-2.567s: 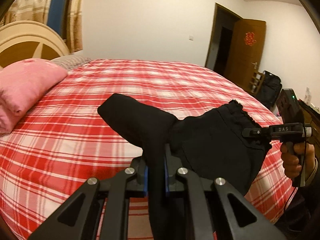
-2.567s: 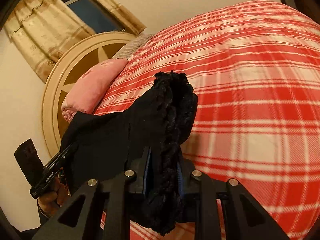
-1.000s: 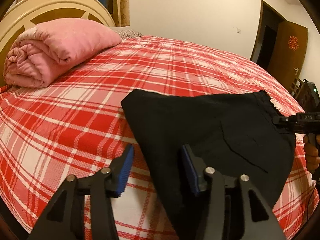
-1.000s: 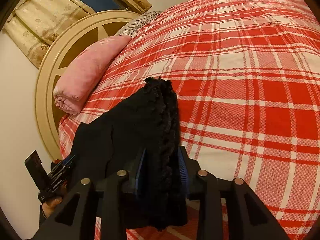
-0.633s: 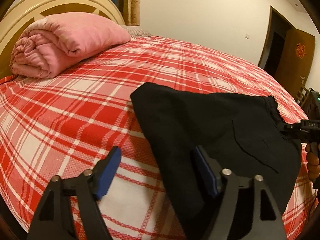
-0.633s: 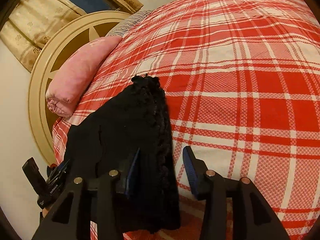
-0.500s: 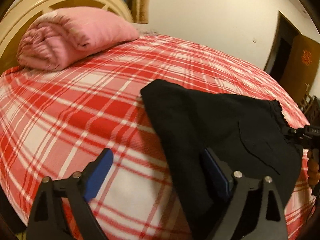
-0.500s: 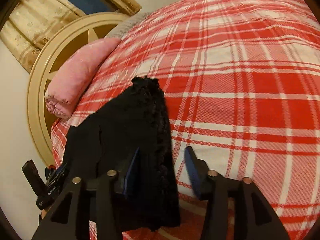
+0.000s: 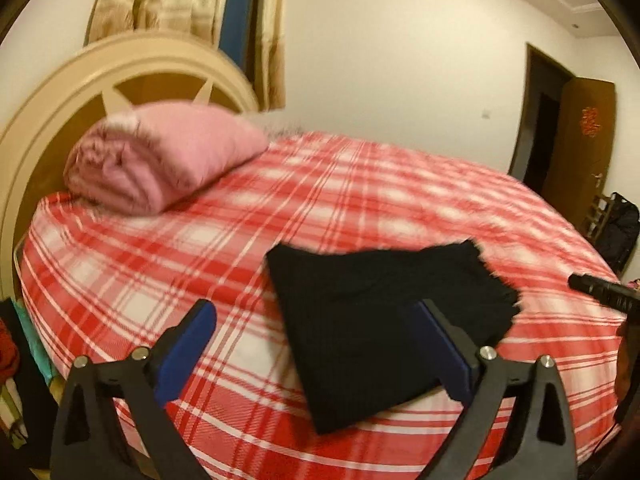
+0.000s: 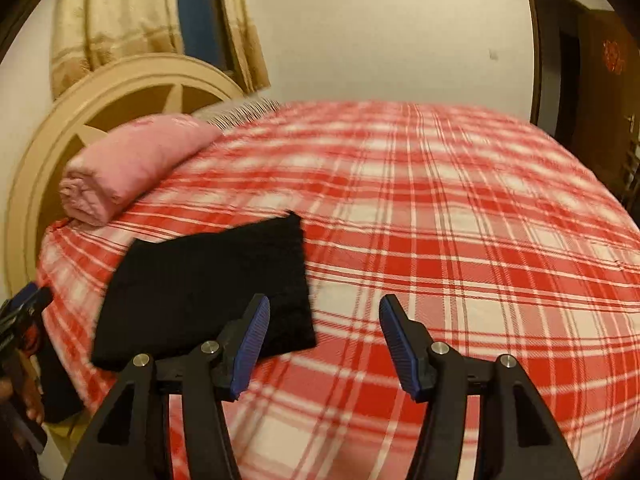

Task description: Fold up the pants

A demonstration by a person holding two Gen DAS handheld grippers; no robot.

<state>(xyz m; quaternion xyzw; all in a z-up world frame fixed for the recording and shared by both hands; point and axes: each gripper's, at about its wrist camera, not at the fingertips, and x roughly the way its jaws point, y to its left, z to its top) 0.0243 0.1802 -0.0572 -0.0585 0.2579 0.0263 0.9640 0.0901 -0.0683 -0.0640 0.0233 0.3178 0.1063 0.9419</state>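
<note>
Black pants [image 9: 372, 328] lie folded into a compact rectangle on the red plaid bedspread [image 10: 460, 220], near its front edge. Both grippers are spread wide and hold nothing. From the left gripper [image 9: 320, 344] the pants sit ahead, toward its right finger; from the right gripper [image 10: 324, 336] they lie ahead-left, beyond its left finger. Neither looks clearly nearer.

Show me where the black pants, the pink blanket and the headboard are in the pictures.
black pants [image 9: 360, 320]: left wrist view, middle of the folded cloth.
pink blanket [image 9: 160, 160]: left wrist view, top of the folded bundle.
headboard [image 10: 132, 76]: right wrist view, cream curved upper rim.
</note>
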